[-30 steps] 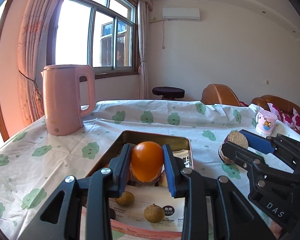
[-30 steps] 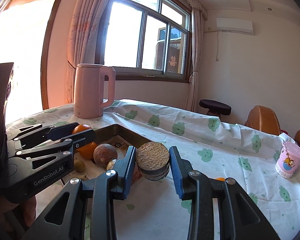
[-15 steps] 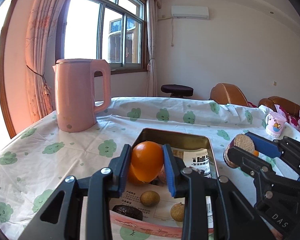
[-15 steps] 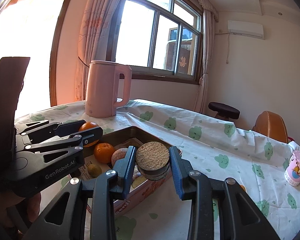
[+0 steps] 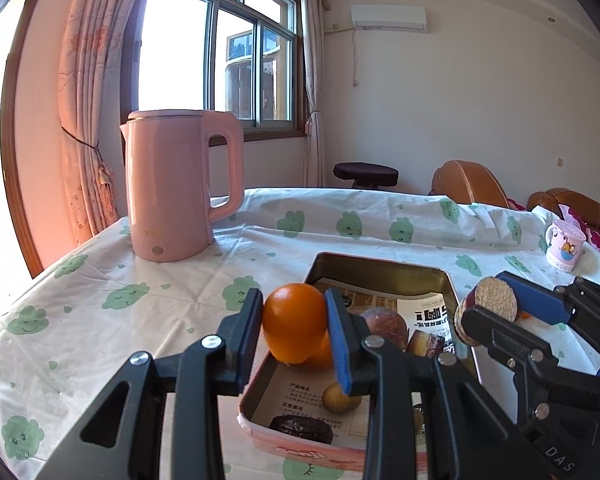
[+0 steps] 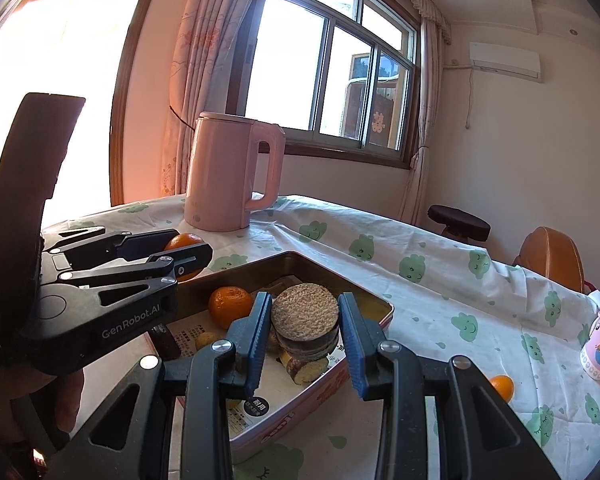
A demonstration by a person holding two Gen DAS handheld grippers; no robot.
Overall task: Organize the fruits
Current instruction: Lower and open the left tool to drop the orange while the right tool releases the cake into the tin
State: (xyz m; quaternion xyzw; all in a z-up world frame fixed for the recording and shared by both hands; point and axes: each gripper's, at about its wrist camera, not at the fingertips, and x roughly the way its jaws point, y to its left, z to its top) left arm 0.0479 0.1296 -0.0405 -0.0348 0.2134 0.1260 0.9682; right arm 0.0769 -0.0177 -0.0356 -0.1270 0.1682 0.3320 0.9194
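My left gripper [image 5: 294, 328] is shut on an orange [image 5: 294, 327] and holds it above the near left edge of the metal tin tray [image 5: 380, 266]. My right gripper [image 6: 305, 328] is shut on a brown cut stem piece with a pale round face [image 6: 305, 322], held over the tray [image 6: 374, 300]. In the tray lie another orange [image 6: 230, 306], a reddish-brown round fruit [image 5: 384, 322], a small tan fruit [image 5: 341, 398], a dark piece [image 5: 302, 428] and a yellow-fleshed cut piece [image 6: 306, 370]. The right gripper also shows in the left wrist view [image 5: 490, 310], and the left gripper in the right wrist view [image 6: 180, 254].
A pink kettle [image 5: 180, 184] stands at the table's far left. A pink cartoon cup [image 5: 564, 250] stands at the far right. A small orange [image 6: 500, 386] lies on the tablecloth right of the tray. A printed paper lines the tray bottom [image 5: 428, 316].
Both grippers have moved left and back relative to the tray, still holding their objects; the tray now sits more to the right in the left wrist view and the kettle looks closer.
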